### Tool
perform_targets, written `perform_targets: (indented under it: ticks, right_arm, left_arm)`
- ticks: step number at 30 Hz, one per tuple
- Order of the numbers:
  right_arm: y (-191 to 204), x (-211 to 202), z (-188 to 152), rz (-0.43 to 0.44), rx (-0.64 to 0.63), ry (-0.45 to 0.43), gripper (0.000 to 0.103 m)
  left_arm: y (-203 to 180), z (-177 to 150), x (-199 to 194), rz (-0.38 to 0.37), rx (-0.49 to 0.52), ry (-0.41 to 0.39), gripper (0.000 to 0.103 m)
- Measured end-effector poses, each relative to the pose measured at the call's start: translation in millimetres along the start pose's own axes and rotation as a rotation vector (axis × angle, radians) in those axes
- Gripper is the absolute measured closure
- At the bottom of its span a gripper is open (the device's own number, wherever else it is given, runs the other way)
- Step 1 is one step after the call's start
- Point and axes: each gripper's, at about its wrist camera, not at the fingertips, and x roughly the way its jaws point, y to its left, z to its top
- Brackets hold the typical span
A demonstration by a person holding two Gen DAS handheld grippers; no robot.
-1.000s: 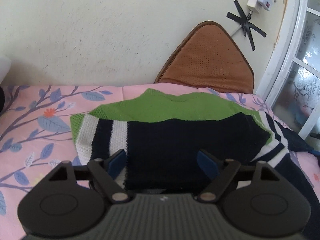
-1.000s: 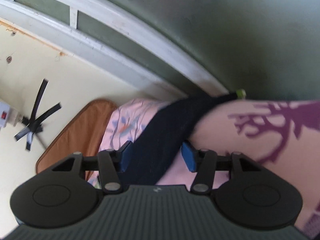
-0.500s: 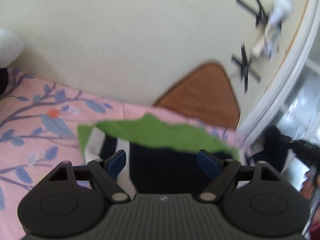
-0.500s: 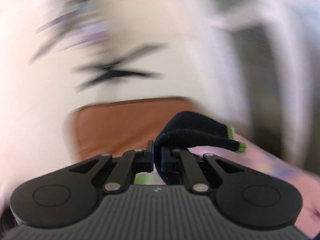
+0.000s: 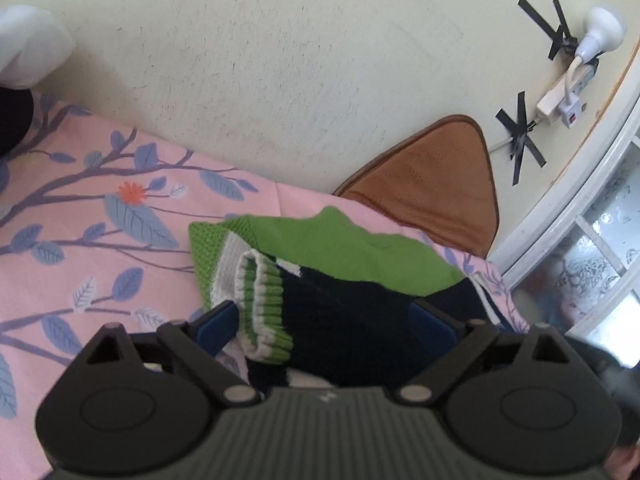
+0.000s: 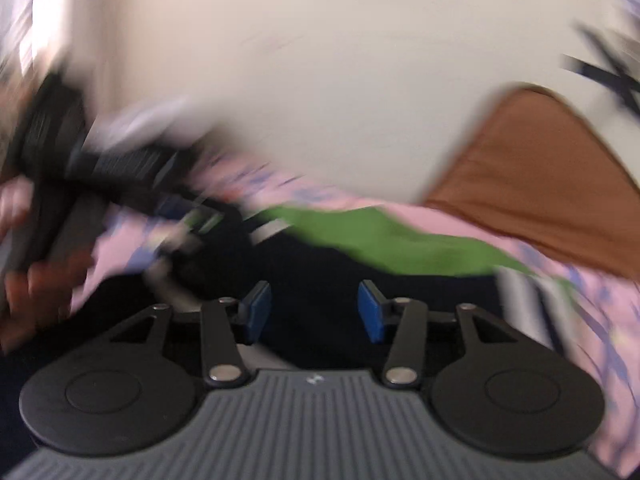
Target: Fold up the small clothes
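Sweater: a small knitted sweater (image 5: 340,300) in navy, green and white lies partly folded on the pink bedsheet (image 5: 80,248) printed with branches and leaves, close to the cream wall (image 5: 280,80)
Sleeve cuff: a ribbed green and white cuff (image 5: 264,308) is laid back over the navy body, next to the left-hand blue pad of the left gripper
Left gripper: the left gripper (image 5: 326,322) has its jaws spread wide, having just been opening further; the navy knit and cuff lie between the pads, which do not press on the cloth
Right gripper: the right gripper (image 6: 314,312) has its jaws about half apart, having just been opening after a pinch; dark navy cloth shows in the gap, but the pads (image 6: 370,314) do not clamp it
Right view: heavily blurred; the green part of the sweater (image 6: 380,236) lies ahead of the fingers, and the left gripper shows as a dark smear at the left
Behind the sweater: a brown cushion (image 5: 436,184) leans on the wall, touching the far edge of the bed
Wall: a white power strip (image 5: 560,92) hangs by black tape crosses, near a white window frame (image 5: 580,200)
Containers: none in view
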Motion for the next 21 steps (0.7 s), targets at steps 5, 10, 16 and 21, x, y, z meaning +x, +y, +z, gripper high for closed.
perform_targets:
  ticks: [5, 10, 16, 21]
  right_arm:
    - [-72.7, -11.4, 1.8, -0.275, 0.226, 0.008, 0.031]
    - [-86.2, 16.6, -12.0, -0.315, 0.211, 0.131, 0.080]
    - [-123.6, 17.3, -28.5, -0.484, 0.407, 0.072, 0.083]
    - [-99.8, -4.4, -10.8, -0.481, 0.308, -0.020, 0.055]
  left_arm:
    - [-3.4, -3.2, 0.7, 0.021, 0.019, -0.016, 0.009]
    - [-9.6, -5.0, -2.2, 0.057, 0.068, -0.055, 0.049]
    - [-8.6, -5.4, 12.6, 0.152, 0.087, 0.007, 0.076]
    - [-9.9, -6.9, 10.0, 0.168, 0.087, -0.007, 0.077]
